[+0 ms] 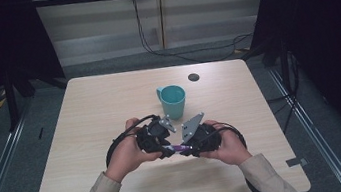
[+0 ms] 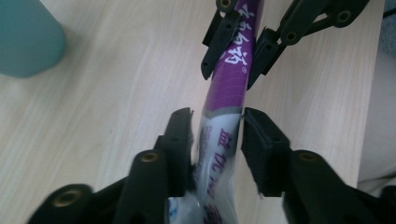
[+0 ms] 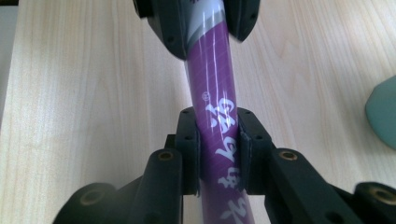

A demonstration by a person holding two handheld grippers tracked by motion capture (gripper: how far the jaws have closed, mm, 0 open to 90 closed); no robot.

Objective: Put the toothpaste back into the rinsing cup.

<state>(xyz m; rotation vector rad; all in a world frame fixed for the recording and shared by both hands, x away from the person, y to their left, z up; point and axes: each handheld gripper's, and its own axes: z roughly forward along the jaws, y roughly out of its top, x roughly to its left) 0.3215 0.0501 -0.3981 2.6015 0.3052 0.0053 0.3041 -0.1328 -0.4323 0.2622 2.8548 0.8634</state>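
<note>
Left claw (image 2: 215, 135): at about 7 o'clock from the cup in the high view; its pads stood slightly parted around the silver-and-white end of the sachet, one pad touching the film and a thin gap beside the other, so the grip looked loose rather than clamped.
Sachet (image 3: 215, 88): a slim purple stick pack with white lettering, held level above the tabletop (image 1: 90, 117) and spanning from one claw to the other, at roughly 6 o'clock from the cup.
Right claw (image 3: 218, 149): at about 5 o'clock from the cup in the high view; its pads were pressed hard against both sides of the purple body and had firm hold of it.
Cup (image 1: 173, 101): teal, upright with its mouth open, standing apart from both hands at 12 o'clock from the sachet.
Step in hand: judged to be tearing the sachet open for pouring into the cup.
Doing it well: the left claw probably needed to pinch the sealed end tight before any pull; the right claw should hold steady as the anchor; a short twisting pull near the seal, with the torn end kept raised, would likely avoid spilling powder.
</note>
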